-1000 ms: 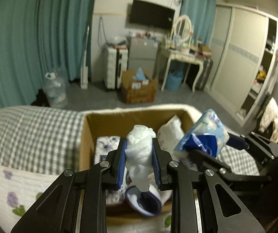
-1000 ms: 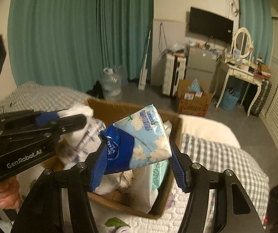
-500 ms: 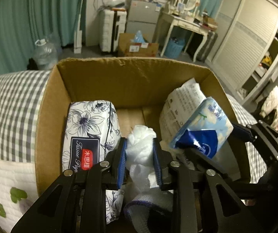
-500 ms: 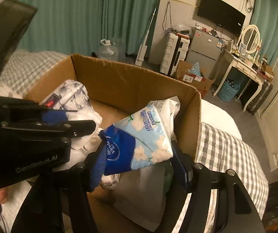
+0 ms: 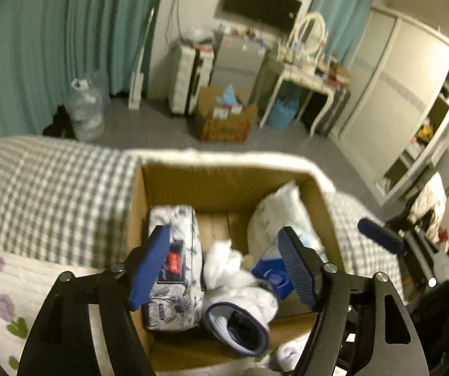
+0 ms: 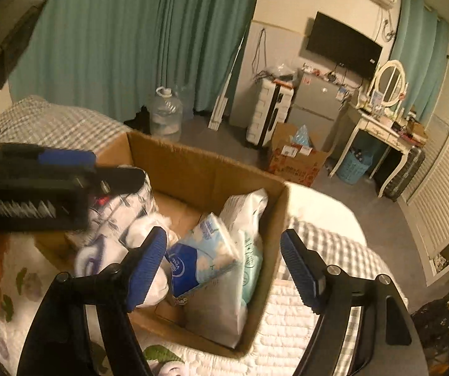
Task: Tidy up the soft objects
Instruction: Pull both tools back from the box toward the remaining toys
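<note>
Both claws (image 5: 224,266) (image 6: 222,269) agape over box (image 6: 205,169)

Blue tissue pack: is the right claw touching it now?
Apart. The right wrist view shows the right claw wide open, with the blue tissue pack lying in the cardboard box, clear of both pads.

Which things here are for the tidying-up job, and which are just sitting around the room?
For the job:
cardboard box
blue tissue pack
floral tissue pack
white cloth
white plastic pack
left gripper, jaws open
right gripper, jaws open

Just lying about:
water jug
TV
dressing table
blue basket
suitcase
</note>
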`<state>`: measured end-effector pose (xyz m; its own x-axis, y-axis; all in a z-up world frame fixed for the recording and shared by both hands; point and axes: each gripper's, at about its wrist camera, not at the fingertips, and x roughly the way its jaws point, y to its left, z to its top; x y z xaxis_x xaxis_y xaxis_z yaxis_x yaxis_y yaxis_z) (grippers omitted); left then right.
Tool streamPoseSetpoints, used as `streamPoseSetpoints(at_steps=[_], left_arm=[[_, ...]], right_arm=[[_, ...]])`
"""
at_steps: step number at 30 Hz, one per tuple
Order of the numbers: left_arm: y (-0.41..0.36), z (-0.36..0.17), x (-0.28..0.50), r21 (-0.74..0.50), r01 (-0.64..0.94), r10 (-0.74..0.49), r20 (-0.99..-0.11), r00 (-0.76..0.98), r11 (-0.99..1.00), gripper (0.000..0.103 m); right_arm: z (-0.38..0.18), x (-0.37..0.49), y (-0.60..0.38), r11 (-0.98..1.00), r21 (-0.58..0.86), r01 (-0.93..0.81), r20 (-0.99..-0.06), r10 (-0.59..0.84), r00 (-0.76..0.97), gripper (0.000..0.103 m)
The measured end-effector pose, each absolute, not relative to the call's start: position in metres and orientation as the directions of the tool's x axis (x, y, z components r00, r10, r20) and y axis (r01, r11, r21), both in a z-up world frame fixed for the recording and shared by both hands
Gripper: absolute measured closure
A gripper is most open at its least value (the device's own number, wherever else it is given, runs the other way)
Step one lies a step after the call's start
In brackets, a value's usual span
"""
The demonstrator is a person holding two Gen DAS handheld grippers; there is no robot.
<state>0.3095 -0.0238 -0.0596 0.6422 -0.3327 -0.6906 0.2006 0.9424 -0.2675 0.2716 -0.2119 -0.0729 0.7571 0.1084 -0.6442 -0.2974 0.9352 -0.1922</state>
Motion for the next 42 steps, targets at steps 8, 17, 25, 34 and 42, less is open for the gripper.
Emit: streamPoseSetpoints(at_steps=[8,17,25,34,42], left_arm=[[-0.009,0.011,0.267,-0.242,0.195,-0.302,-0.573,0.762,0.951,0.026],[0.006,0.075,0.196,-0.166,0.157,-0.215,-0.435,0.875,0.974,0.002],[0.018,0.104,0.138,-0.129,0.134,-0.172,-0.354,0.919,0.983,0.000],[0.018,0.114,0.091,-0.083,0.142,-0.161,-0.321,0.933,0.986,0.000],[0.021,0.112,0.063,-0.099,0.125,-0.149,-0.302,0.942,0.987,0.000]], right_arm=[[-0.008,0.223,-0.215,0.947,-0.199,-0.251,-0.551,0.103,0.828,0.020],[0.055,0.155,-0.224,0.965,-0.135,-0.224,-0.455,0.141,0.879,0.001],[0.090,0.092,-0.230,0.975,-0.109,-0.194,-0.379,0.140,0.915,0.000],[0.113,0.034,-0.233,0.977,-0.113,-0.180,-0.322,0.136,0.937,0.000],[0.118,-0.001,-0.234,0.978,-0.111,-0.178,-0.306,0.137,0.942,0.000]])
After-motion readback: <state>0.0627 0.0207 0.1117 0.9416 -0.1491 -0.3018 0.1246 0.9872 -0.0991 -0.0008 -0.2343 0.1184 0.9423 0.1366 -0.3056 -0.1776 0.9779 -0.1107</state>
